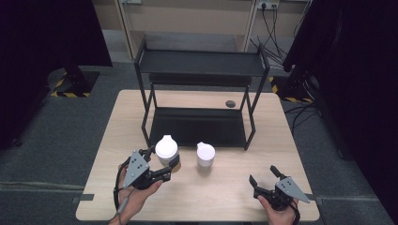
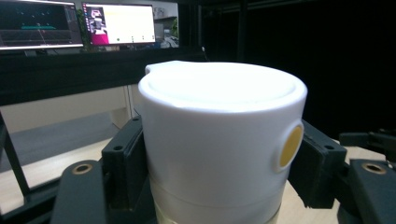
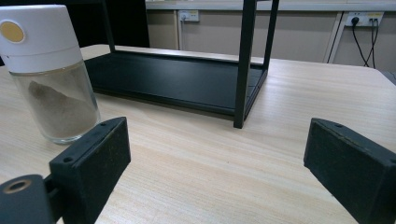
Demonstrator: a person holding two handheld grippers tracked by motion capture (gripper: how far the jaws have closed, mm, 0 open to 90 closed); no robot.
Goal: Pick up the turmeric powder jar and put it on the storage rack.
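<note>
While your left gripper (image 1: 159, 165) clamps the white-capped seasoning jar (image 1: 167, 151) at its cap — near the table's (image 1: 225, 197) front, before the black rack (image 1: 199, 126) — treat it as rigid, smooth, breakable glass below; hold low on the cap. The second jar (image 3: 49, 74) stands beside it. Your right gripper (image 1: 264, 178) rests wide open — empty.

From above I get an evenly lit counter (image 1: 211, 197) under soft overhead light, with short faint shadows; black curtains swallow the frame at 9 and 3 o'clock. In the left gripper view the white jar lid (image 2: 219, 140) is slightly soft and near overexposed, and the monitors (image 2: 74, 23) at 11 o'clock glare. The right gripper view is sharp on the woodgrain, and its jaws are soft.
</note>
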